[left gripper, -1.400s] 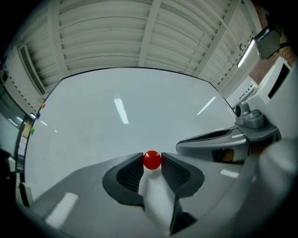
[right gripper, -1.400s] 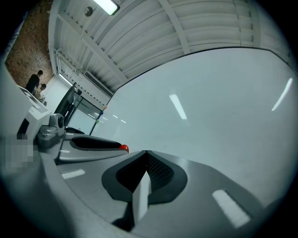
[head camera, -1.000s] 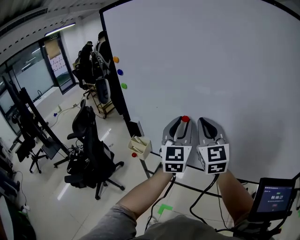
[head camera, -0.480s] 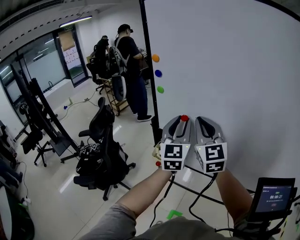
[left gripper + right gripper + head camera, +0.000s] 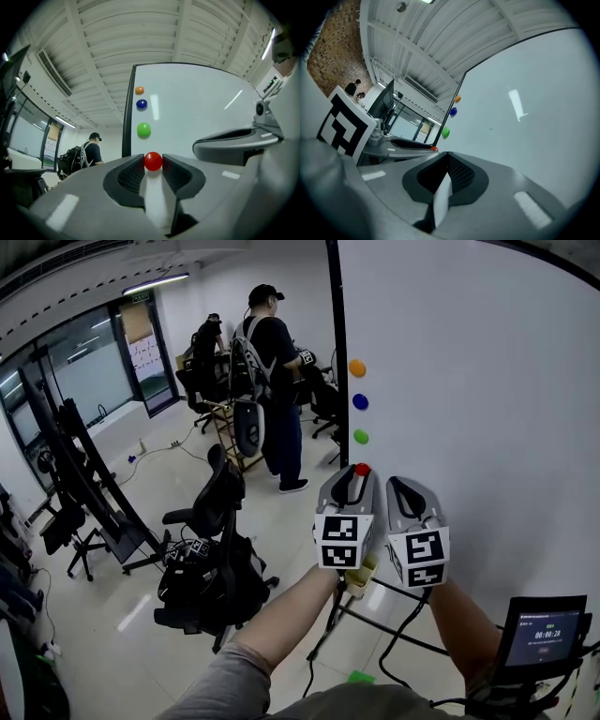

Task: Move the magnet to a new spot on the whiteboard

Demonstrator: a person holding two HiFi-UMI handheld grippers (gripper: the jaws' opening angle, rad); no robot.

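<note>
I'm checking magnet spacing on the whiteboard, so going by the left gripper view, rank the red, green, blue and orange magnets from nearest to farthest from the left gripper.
1. Red magnet: gripped between the fingers.
2. Green magnet: just above, near the left edge of the whiteboard.
3. Blue magnet: above the green.
4. Orange magnet: topmost.

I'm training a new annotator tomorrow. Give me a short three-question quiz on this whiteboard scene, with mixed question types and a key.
1. True or false: the right gripper is holding a magnet.
2. What does the left gripper pinch between its jaws? A) a marker pen B) a red magnet C) an eraser
3. Fill in: on the whiteboard, between the orange magnet above and the green magnet below, sits a ____ magnet.

Key:
1. False; its jaws are together with nothing between them.
2. B, the red magnet.
3. Blue; the blue magnet.
</note>
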